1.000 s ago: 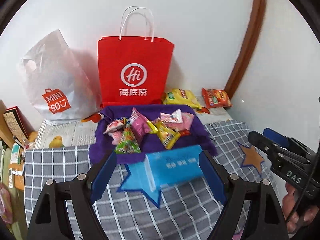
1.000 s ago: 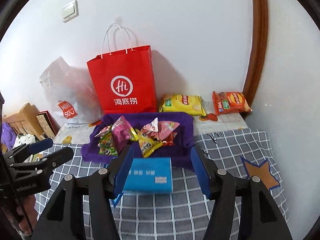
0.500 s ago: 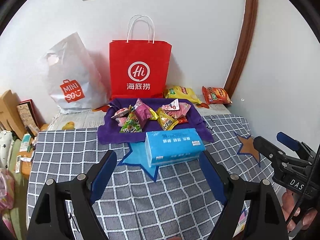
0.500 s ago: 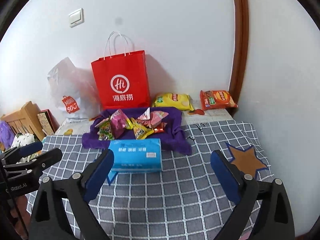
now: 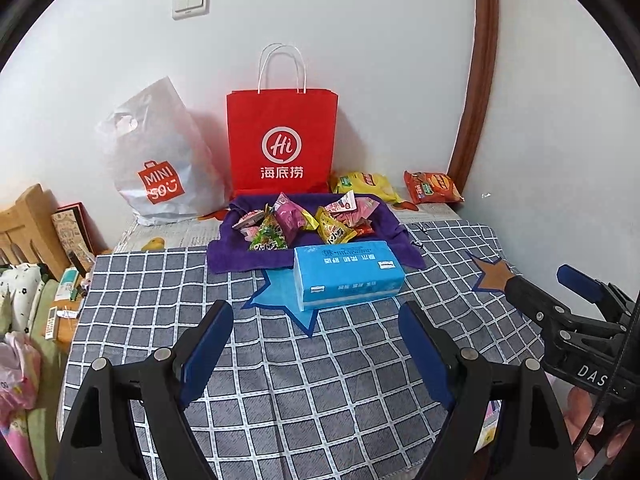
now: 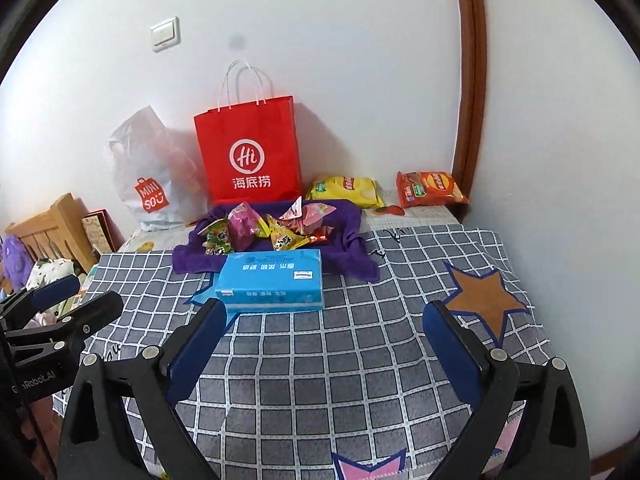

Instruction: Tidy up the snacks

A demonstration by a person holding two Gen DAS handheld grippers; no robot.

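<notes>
Both the left gripper (image 5: 316, 344) and the right gripper (image 6: 324, 344) have their jaws apart, nothing between them. To sort well, reach past the blue tissue pack (image 5: 347, 275) lying just ahead of the jaws and pinch one packet by its crimped edge. The snack packets (image 5: 304, 222) sit heaped on a purple cloth (image 5: 228, 256) beyond it: small, crinkly, bright wrappers on the tabletop (image 5: 320, 380).
</notes>
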